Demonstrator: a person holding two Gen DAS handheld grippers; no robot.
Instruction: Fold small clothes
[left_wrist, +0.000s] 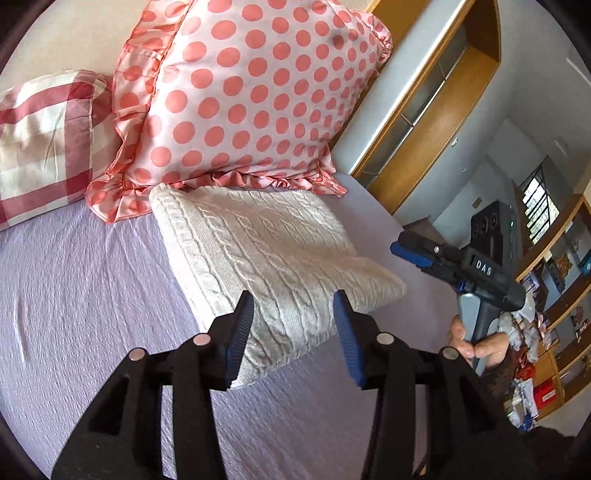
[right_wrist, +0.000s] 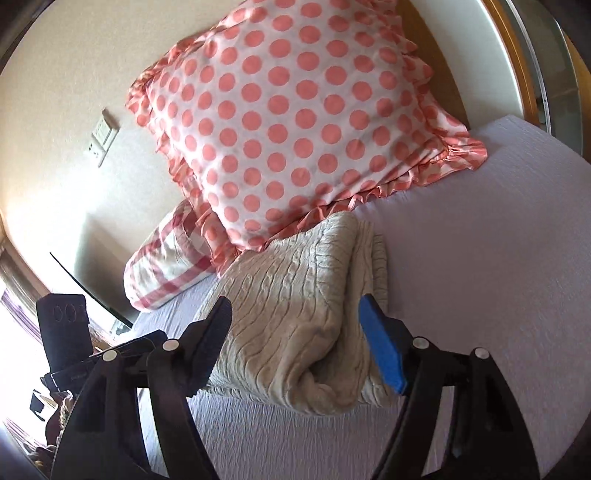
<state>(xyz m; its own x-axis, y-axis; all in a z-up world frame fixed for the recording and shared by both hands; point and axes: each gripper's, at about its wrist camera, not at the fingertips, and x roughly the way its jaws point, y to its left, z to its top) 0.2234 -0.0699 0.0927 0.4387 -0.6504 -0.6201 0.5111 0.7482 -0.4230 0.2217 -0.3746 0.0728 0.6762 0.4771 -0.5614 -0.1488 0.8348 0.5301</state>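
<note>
Lying folded near bed edge (right_wrist: 517, 221), cream sweater (left_wrist: 273, 251) between spread fingers (left_wrist: 240, 332).

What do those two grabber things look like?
Each gripper is black plastic with two fingers, blue ribbed pads and round silver pins. The left gripper shows these up close. The right gripper looks the same; seen from the left camera, it has a grey handle, white letters "DAS", and a bare hand with a dark sleeve.

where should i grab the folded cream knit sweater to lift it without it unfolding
Grip the cream knit sweater at its rounded folded end, coming from the near side where the right gripper already straddles it. The fold there gathers all the layers, and the polka-dot pillow blocks the far end.
</note>
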